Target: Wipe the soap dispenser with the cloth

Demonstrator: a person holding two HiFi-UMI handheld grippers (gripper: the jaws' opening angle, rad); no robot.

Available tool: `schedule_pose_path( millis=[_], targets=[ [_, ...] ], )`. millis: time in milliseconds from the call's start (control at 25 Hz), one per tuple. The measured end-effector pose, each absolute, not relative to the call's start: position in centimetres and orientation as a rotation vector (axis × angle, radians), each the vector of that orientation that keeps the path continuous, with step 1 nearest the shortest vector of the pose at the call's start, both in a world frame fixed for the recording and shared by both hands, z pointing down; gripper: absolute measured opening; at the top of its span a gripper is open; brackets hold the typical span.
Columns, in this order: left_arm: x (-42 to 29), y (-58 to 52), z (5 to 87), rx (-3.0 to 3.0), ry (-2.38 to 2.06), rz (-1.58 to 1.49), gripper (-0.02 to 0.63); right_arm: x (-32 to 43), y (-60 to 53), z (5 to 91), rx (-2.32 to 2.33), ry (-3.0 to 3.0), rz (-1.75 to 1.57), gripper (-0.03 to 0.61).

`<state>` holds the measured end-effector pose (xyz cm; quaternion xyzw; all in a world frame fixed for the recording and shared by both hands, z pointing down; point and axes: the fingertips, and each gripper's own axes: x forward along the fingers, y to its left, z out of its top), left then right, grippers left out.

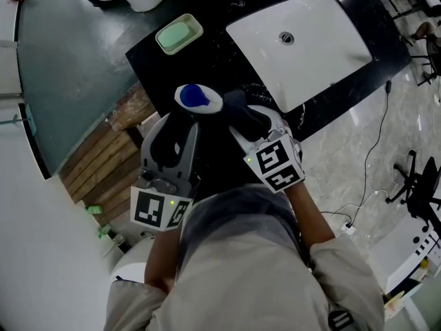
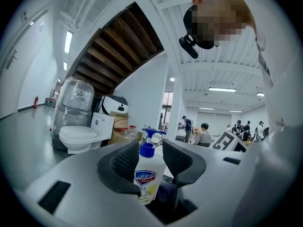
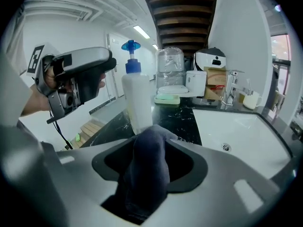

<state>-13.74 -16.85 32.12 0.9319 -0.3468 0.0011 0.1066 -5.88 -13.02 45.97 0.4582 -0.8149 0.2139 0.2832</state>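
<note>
The soap dispenser (image 1: 198,98) is a white bottle with a blue pump, held upright above the black counter's near edge. My left gripper (image 1: 187,121) is shut on its body, and in the left gripper view the bottle (image 2: 149,174) fills the space between the pads of that gripper (image 2: 150,157). My right gripper (image 1: 251,119) is just right of the bottle, pointing down at it. A dark blue cloth (image 3: 144,174) lies bunched between its wide jaws (image 3: 150,150), with a gap showing beside each pad. The cloth's front end touches the bottle's (image 3: 137,98) lower part.
A white sink (image 1: 303,47) is set in the black counter (image 1: 207,54), with a green soap dish (image 1: 179,34) at the counter's left. A tap (image 3: 232,91) and a mug (image 3: 251,100) stand behind the sink. Wooden steps (image 1: 103,164) lie below left.
</note>
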Motion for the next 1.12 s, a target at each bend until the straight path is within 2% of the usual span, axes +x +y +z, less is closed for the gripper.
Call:
schedule_pose_path(
  millis=[200, 360, 480, 720, 1120],
  targets=[
    [-14.0, -16.8, 32.3, 2.733, -1.018, 0.0, 0.143, -5.5, -13.1, 44.5, 1.275, -2.197, 0.54, 0.178],
    [-14.4, -16.7, 32.1, 2.723, -1.033, -0.002, 0.138, -4.9, -13.2, 42.9, 1.353, -2.211, 0.503, 0.057],
    [-14.7, -16.6, 31.8, 2.723, -1.042, -0.016, 0.081, -4.6, -13.2, 41.3, 1.417, -2.231, 0.478, 0.002],
    [-14.8, -15.8, 31.1, 2.716, -1.029, -0.028, 0.009, -4.9, -12.6, 37.1, 1.497, -2.327, 0.416, 0.0],
    [-14.6, -14.5, 30.5, 2.654, -1.008, 0.008, 0.006, -5.0, -11.7, 30.1, 1.626, -2.472, 0.315, 0.0]
  ],
)
